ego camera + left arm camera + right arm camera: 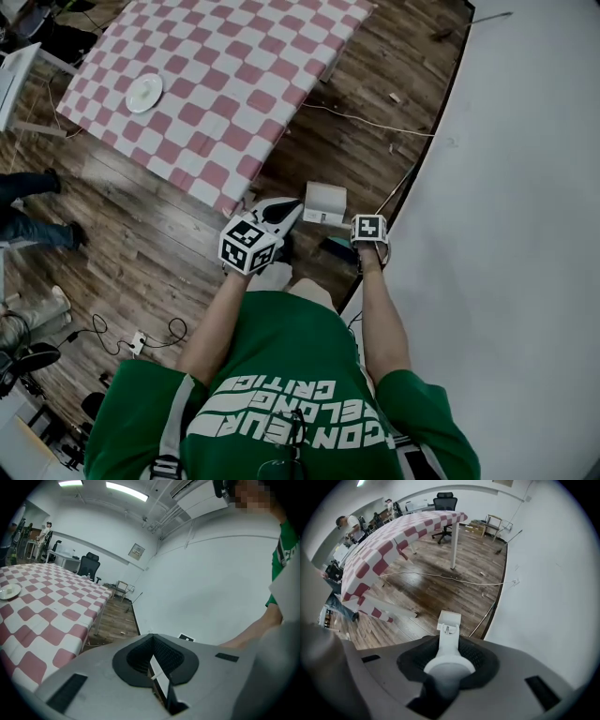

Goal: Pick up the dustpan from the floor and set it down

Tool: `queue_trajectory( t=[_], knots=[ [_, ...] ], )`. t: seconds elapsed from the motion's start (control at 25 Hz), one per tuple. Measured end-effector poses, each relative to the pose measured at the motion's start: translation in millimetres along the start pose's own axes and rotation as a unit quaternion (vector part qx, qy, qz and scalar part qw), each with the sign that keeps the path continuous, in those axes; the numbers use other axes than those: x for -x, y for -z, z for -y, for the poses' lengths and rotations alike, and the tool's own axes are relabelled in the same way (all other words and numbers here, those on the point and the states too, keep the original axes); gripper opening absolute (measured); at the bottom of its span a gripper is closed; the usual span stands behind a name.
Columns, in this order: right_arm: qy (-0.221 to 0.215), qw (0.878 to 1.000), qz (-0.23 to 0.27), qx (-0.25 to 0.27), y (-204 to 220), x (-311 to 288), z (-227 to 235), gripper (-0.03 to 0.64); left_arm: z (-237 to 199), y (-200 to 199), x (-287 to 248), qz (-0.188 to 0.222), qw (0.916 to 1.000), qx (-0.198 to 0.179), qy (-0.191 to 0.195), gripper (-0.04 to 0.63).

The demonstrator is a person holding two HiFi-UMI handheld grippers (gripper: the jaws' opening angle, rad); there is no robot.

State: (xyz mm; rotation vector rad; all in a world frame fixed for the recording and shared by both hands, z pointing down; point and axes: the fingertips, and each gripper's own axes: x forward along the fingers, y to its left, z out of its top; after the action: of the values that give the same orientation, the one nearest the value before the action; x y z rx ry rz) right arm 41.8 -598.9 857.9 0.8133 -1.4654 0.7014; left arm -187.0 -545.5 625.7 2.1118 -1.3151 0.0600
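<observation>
The right hand-held gripper points down at the floor. Its two jaws are closed on the white handle of the dustpan. The handle runs straight out between the jaws, and the pan part hangs at the far end. The round top of the handle sticks out behind the jaws.

The dustpan is low over the wooden floor. It is close to the big white wall and near the corner of the tabletop with the red and white cloth. I cannot tell if the bottom of the pan touches the floor yet.

The left hand-held gripper is just beside the dustpan. Its jaws look pressed together and do not hold the dustpan. A thin pale strip shows in the slit between them, and I cannot tell what it is.

The dustpan looks like hard plastic, so I think it is light and stiff. It will not bend or squash. The plastic looks smooth, so it could slip if the hold is loose. The pan end is bigger than the handle, so it may swing or turn like a bell.

The handle is the best place to hold it, the way it is held now. A firm squeeze should be enough. It should go down softly, so the pan does not bang or tip over.
</observation>
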Motion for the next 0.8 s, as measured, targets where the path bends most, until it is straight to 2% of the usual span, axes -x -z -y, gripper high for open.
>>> queue_trajectory(
  t=[0.2, 0.4, 0.52, 0.64, 0.8],
  knots=[
    [0.001, 1.000, -0.011, 0.001, 2.2, -3.0, 1.5, 0.118, -3.5, -5.0, -3.2, 0.002, 1.0000, -0.004, 0.004, 0.003],
    [-0.040, 0.999, 0.011, -0.018, -10.5, 9.8, -7.4, 0.194, -3.5, -10.6, -3.4, 0.003, 1.0000, -0.007, 0.006, 0.003],
    [-0.056, 0.998, 0.024, -0.027, -13.8, 20.0, -8.3, 0.208, -0.4, -11.4, -3.3, 0.003, 0.9999, -0.009, 0.008, 0.003],
    [-0.063, 0.996, 0.049, -0.034, -24.0, 39.2, -5.7, 0.212, 2.3, -17.9, -5.5, 0.007, 0.9998, -0.017, 0.013, 0.003],
    [-0.065, 0.991, 0.107, -0.047, -39.3, 79.9, 1.4, 0.216, 7.7, -27.4, -7.7, 0.015, 0.9993, -0.029, 0.018, 0.003]
  ],
)
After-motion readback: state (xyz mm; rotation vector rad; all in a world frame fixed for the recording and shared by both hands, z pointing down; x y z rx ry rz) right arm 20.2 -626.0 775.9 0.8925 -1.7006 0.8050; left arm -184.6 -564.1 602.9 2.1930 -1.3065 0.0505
